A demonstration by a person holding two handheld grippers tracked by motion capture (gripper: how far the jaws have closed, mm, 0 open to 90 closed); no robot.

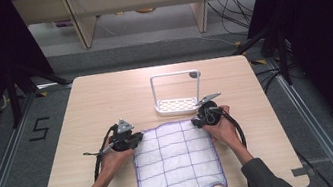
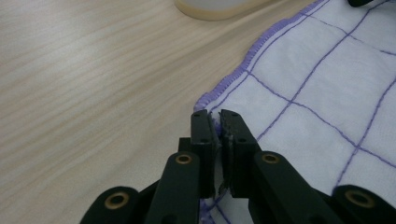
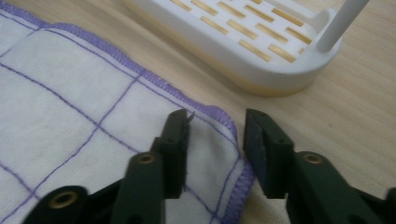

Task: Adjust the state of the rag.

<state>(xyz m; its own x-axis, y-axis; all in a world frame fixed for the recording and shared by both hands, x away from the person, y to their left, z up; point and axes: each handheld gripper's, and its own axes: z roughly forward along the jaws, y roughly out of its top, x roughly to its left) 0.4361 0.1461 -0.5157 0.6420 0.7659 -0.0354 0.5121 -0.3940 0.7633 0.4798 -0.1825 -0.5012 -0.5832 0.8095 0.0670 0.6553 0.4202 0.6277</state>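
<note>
A white cloth [image 1: 177, 160] with a purple grid and purple hem lies flat on the wooden table [image 1: 104, 98], near its front edge. My left gripper [image 1: 138, 137] is at the cloth's far left corner. In the left gripper view the left gripper [image 2: 218, 119] is shut on that corner of the cloth [image 2: 317, 93], pinching the hem. My right gripper [image 1: 197, 121] is at the far right corner. In the right gripper view the right gripper [image 3: 215, 123] stands open, its jaws apart on either side of that corner of the cloth [image 3: 70, 107], with the pads clear of it.
A white slotted rack [image 1: 179, 104] with a tall loop handle stands just behind the cloth, close to the right gripper; the rack's base [image 3: 252, 42] is near the jaws, and the rack's edge [image 2: 210, 9] lies beyond the left gripper. Dark frames and cables flank the table.
</note>
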